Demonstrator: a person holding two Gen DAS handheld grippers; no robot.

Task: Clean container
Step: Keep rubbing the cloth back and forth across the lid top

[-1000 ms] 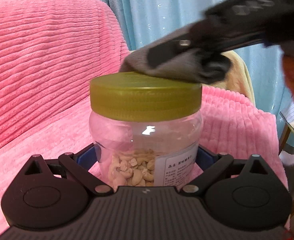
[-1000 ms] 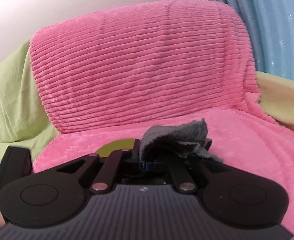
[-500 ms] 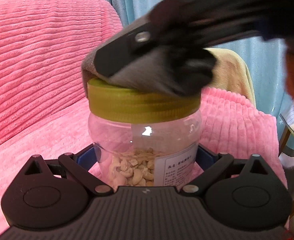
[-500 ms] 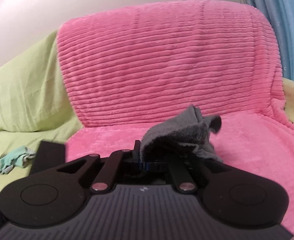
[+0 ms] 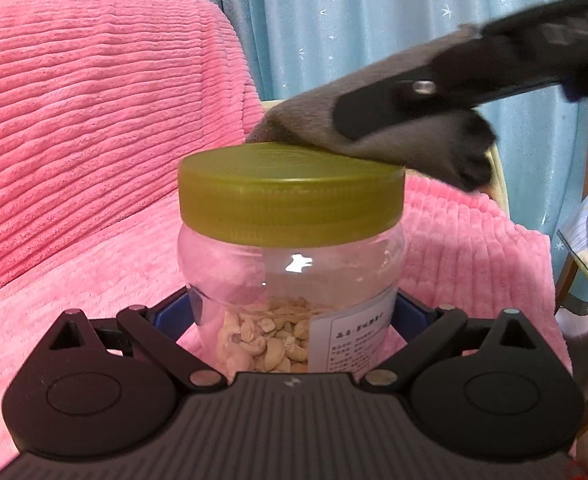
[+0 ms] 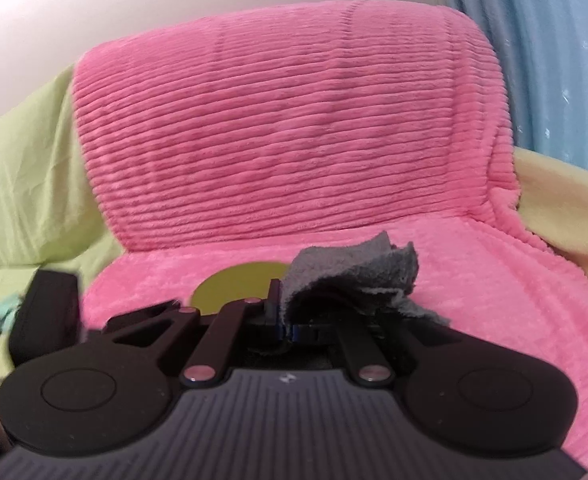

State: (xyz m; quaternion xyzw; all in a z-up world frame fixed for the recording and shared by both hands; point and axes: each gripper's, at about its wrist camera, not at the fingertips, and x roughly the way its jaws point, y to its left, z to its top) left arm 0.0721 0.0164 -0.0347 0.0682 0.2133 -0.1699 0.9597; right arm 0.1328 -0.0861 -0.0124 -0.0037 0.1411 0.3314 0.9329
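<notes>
Your left gripper (image 5: 294, 312) is clamped on the lower body of a clear plastic jar (image 5: 292, 276), one blue pad on each side. The left wrist view shows what the other cannot: cashews (image 5: 270, 340) in the bottom, a white printed label (image 5: 354, 340), and the olive-green lid (image 5: 290, 192) screwed on. It also shows your right gripper (image 5: 374, 120) coming in from the upper right, squeezed onto a grey cloth (image 5: 414, 144) that rests on the lid's far right edge. The right wrist view shows only a sliver of the lid (image 6: 242, 284) beyond the cloth (image 6: 354, 276) bunched between the closed fingers. It adds a green cover (image 6: 26, 184) left of the pink ribbed blanket (image 6: 294, 128) behind the jar.
</notes>
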